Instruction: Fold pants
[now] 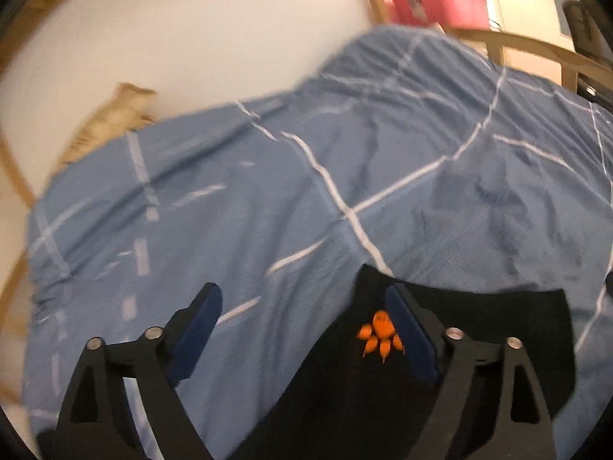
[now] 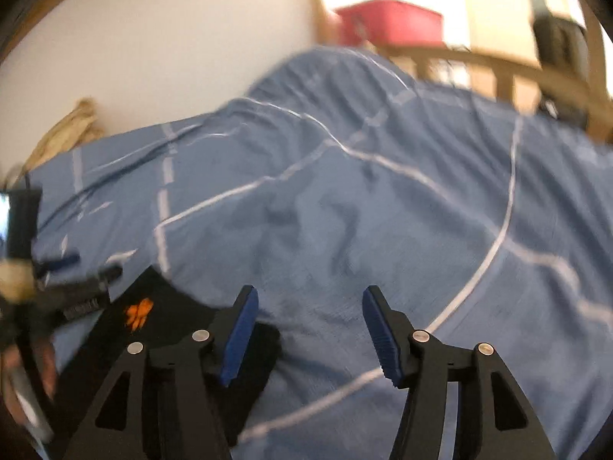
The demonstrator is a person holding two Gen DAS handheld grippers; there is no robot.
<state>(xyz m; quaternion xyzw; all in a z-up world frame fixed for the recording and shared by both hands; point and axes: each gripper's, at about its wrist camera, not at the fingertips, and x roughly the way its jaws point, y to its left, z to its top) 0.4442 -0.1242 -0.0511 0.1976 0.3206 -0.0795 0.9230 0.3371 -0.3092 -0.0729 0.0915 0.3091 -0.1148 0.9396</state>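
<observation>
Black pants [image 1: 479,329] with an orange paw print [image 1: 381,335] lie on a blue checked duvet [image 1: 268,191]. My left gripper [image 1: 302,306] is open above the pants' left edge, its right finger over the black cloth. In the right wrist view the pants [image 2: 180,326] lie at the lower left, with the paw print [image 2: 138,312] showing. My right gripper [image 2: 310,306] is open over the duvet [image 2: 383,211], its left finger above the pants' right edge. The left gripper [image 2: 76,287] shows blurred at the far left there.
The bed stands against a white wall [image 1: 191,38]. A beige cloth bundle [image 1: 111,122] lies at the duvet's far left. A wooden bed frame [image 1: 536,48] and a red bin [image 1: 436,2] stand beyond the far end.
</observation>
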